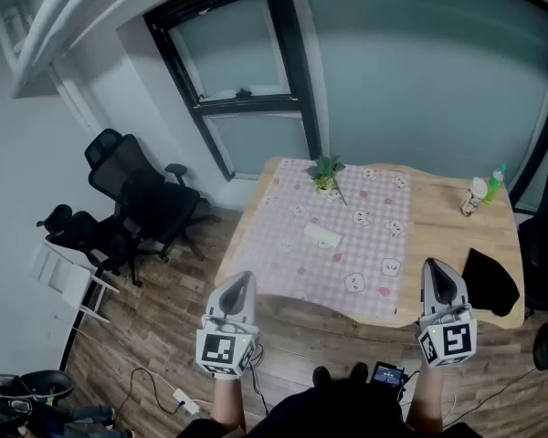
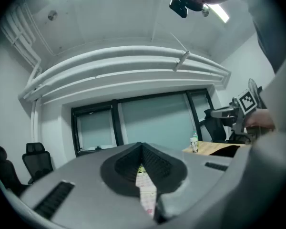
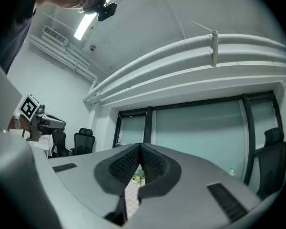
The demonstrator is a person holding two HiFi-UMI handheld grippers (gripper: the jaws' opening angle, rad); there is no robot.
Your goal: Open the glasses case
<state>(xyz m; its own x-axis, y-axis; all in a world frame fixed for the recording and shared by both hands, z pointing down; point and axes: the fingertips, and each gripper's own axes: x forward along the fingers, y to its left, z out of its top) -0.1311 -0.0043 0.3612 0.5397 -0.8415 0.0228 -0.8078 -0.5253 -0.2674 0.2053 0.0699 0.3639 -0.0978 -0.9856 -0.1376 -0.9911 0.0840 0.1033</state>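
The glasses case [image 1: 321, 236], small and pale, lies on the pink checked cloth [image 1: 365, 263] near the middle of the wooden table [image 1: 443, 235]. Both grippers are held level in front of the table's near edge, well short of the case. My left gripper [image 1: 246, 281] is near the table's front left corner and my right gripper [image 1: 434, 268] near the front right. In the left gripper view the left gripper [image 2: 142, 145] has its jaws together with nothing between them. The right gripper [image 3: 140, 146] in its own view is the same. Only a sliver of cloth shows under each pair of jaws.
A small potted plant [image 1: 326, 173] stands at the cloth's far edge. Two bottles [image 1: 482, 192] stand at the back right of the table and a black object [image 1: 490, 281] lies on its right front corner. Black office chairs [image 1: 132, 199] stand to the left. Cables [image 1: 164, 386] lie on the floor.
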